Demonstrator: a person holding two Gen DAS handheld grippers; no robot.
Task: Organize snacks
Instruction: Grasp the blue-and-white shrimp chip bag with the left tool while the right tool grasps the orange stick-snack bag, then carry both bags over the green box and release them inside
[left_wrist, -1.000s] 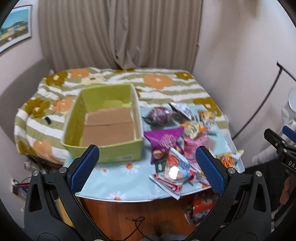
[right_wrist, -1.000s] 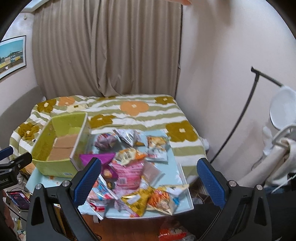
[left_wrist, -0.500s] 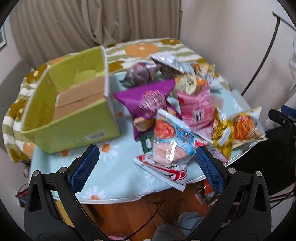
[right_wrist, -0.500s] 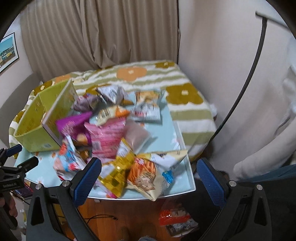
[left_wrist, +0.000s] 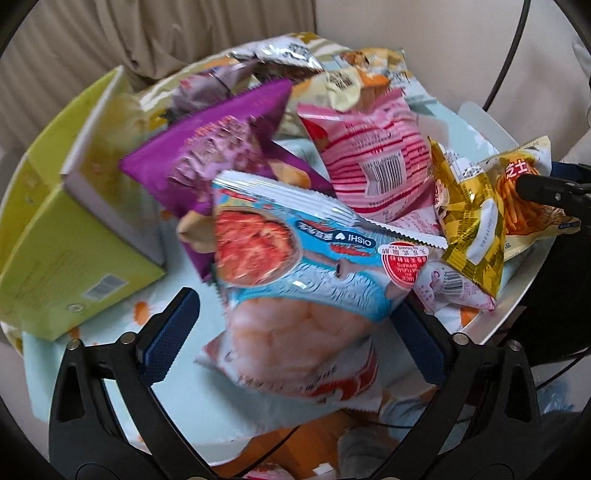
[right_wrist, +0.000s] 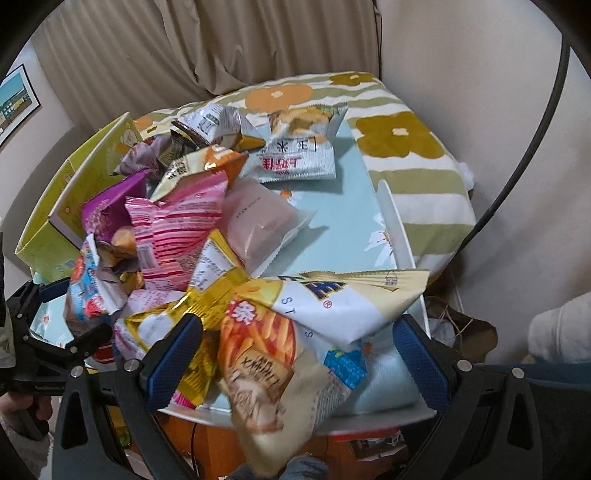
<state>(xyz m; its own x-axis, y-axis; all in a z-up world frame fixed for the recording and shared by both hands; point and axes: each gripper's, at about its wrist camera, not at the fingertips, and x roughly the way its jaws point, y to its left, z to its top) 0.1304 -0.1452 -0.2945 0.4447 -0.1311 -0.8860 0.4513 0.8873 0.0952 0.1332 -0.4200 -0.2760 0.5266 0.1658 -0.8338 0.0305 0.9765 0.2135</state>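
A: The left gripper (left_wrist: 291, 332) has just been narrowing, though its blue ribbed pads (left_wrist: 168, 334) stand apart, a crinkly blue-and-white foil shrimp-cracker bag (left_wrist: 295, 266) printed "OISHI" between them; I cannot tell if they touch it.

B: And the right gripper (right_wrist: 295, 354)?

A: Spread wide around a cream plastic bag picturing orange sticks (right_wrist: 280, 354), pads clear of it.

B: Beyond the left one?

A: A glossy purple serrated-edge bag (left_wrist: 214, 147), a pink striped bag with a barcode (left_wrist: 373, 155), a gold foil pack (left_wrist: 469, 218). Left of it, a lime-green cardboard box (left_wrist: 62, 243), all on the pale-blue daisy-print table (right_wrist: 343, 218).
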